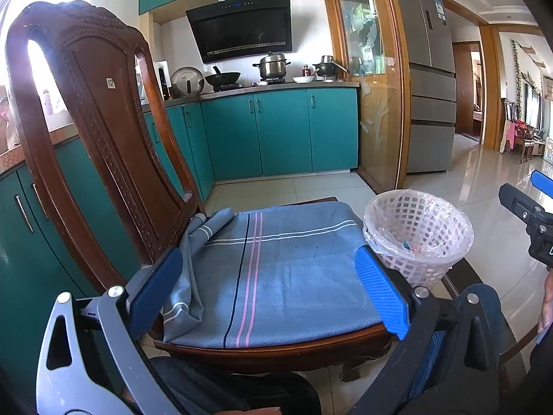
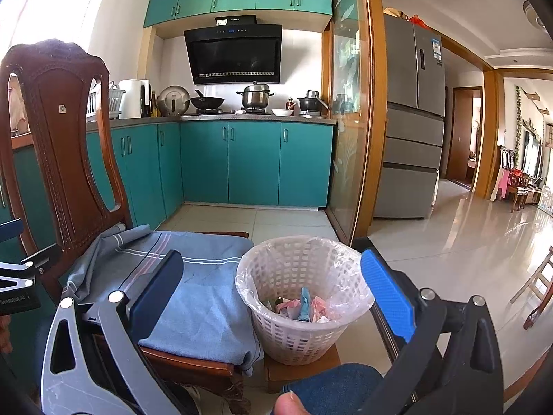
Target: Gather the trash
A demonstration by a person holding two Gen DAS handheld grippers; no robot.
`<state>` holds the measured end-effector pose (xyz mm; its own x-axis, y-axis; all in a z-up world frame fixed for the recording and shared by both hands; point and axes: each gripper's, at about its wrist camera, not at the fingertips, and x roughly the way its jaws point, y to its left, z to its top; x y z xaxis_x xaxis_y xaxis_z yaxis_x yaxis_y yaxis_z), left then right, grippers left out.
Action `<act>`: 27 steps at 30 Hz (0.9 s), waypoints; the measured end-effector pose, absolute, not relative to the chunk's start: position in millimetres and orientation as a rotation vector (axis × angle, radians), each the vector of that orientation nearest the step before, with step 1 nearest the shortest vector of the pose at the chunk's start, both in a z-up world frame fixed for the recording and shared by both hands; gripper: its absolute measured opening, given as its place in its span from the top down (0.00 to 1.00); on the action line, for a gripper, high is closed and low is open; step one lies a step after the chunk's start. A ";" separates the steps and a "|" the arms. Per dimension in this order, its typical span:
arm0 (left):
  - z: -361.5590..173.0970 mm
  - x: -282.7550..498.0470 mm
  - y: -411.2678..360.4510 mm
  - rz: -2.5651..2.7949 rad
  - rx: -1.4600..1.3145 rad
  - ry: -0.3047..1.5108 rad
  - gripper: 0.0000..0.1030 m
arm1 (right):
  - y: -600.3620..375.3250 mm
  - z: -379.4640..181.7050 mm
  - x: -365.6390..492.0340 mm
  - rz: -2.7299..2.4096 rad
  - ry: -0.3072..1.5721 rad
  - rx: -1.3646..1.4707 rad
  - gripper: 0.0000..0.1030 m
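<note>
A white lattice trash basket (image 2: 304, 297) with a clear plastic liner stands to the right of a wooden chair; it also shows in the left wrist view (image 1: 418, 235). Crumpled pink, blue and white scraps of trash (image 2: 304, 306) lie at its bottom. My right gripper (image 2: 273, 283) is open and empty, held just above and in front of the basket. My left gripper (image 1: 269, 280) is open and empty above the chair seat. The right gripper's body (image 1: 528, 218) shows at the right edge of the left wrist view.
The carved wooden chair (image 1: 90, 131) carries a blue-grey striped cloth (image 1: 276, 276) on its seat. Teal kitchen cabinets (image 2: 242, 162) and a stove with pots stand behind. A glass sliding door (image 2: 349, 138) and a grey fridge (image 2: 411, 121) are to the right, with glossy tiled floor (image 2: 466, 259) beyond.
</note>
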<state>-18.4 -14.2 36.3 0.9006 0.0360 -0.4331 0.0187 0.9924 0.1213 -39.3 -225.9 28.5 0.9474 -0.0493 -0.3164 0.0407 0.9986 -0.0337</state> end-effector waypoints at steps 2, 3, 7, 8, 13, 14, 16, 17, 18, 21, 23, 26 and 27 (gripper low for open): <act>36.6 -19.0 -14.2 0.009 0.123 0.447 0.03 | -225.3 29.1 -40.4 -0.047 0.319 -0.030 0.03; 36.7 -18.6 -14.5 0.008 0.123 0.447 0.03 | -224.8 29.4 -40.7 -0.047 0.318 -0.031 0.03; 36.1 -18.5 -15.5 0.005 0.124 0.448 0.03 | -222.9 29.0 -40.2 -0.047 0.319 -0.035 0.03; 36.3 -19.2 -15.7 0.007 0.124 0.448 0.03 | -222.6 29.0 -40.3 -0.045 0.319 -0.034 0.03; 35.9 -19.3 -16.3 0.006 0.125 0.451 0.03 | -220.6 28.7 -39.3 -0.042 0.323 -0.039 0.03; 35.9 -19.1 -16.3 0.006 0.124 0.452 0.03 | -220.0 28.6 -38.8 -0.041 0.324 -0.040 0.03; 36.2 -19.0 -16.6 0.004 0.123 0.454 0.03 | -219.3 28.7 -37.3 -0.038 0.327 -0.044 0.03; 36.0 -18.4 -16.5 0.003 0.123 0.454 0.03 | -218.6 28.6 -36.8 -0.037 0.328 -0.046 0.03; 35.6 -18.8 -16.2 0.003 0.122 0.454 0.03 | -218.4 28.8 -36.2 -0.035 0.328 -0.047 0.03; 35.4 -18.8 -16.2 0.002 0.119 0.457 0.03 | -216.7 28.9 -35.0 -0.030 0.333 -0.052 0.03; 35.4 -18.6 -15.5 0.002 0.116 0.458 0.03 | -214.6 30.0 -34.7 -0.025 0.332 -0.059 0.03; 35.5 -17.5 -14.3 0.002 0.115 0.462 0.03 | -213.2 31.4 -35.3 -0.020 0.326 -0.065 0.03; 35.5 -17.5 -13.9 0.002 0.114 0.462 0.03 | -213.3 31.5 -35.2 -0.019 0.327 -0.065 0.03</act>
<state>-17.5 -13.9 35.5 0.8952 0.0276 -0.4449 0.0243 0.9936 0.1105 -35.2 -213.3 31.5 0.9469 -0.0290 -0.3204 0.0081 0.9978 -0.0664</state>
